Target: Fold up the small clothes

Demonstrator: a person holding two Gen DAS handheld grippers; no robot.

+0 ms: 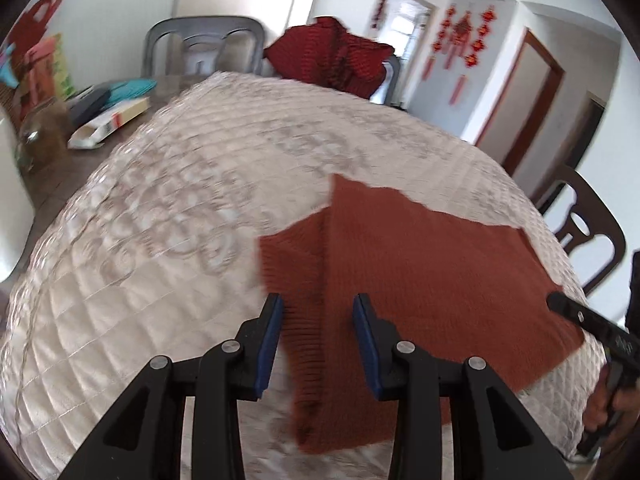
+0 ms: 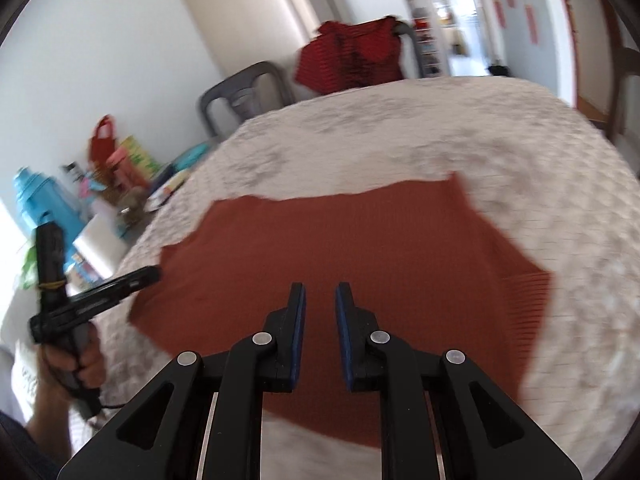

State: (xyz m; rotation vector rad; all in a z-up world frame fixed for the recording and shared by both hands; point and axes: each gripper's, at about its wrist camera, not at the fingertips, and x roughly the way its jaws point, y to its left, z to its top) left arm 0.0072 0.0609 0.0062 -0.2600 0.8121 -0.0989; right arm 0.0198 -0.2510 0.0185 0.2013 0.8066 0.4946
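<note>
A rust-brown knitted garment (image 1: 420, 280) lies flat on the quilted cream table cover (image 1: 160, 240), partly folded, with a ribbed hem at its left side. My left gripper (image 1: 318, 304) is open and empty, hovering above that ribbed edge. The same garment fills the middle of the right wrist view (image 2: 360, 248). My right gripper (image 2: 320, 292) is open and empty, above the garment's near part. The left gripper also shows in the right wrist view (image 2: 120, 284), at the garment's left corner. The right gripper's finger (image 1: 580, 316) shows at the garment's right edge in the left wrist view.
A red patterned garment (image 1: 340, 52) hangs over a chair at the table's far side. A grey chair (image 1: 204, 48) stands beside it, a dark chair (image 1: 580, 236) at the right. Boxes, a jar and bottles (image 1: 80, 116) crowd the table's left end.
</note>
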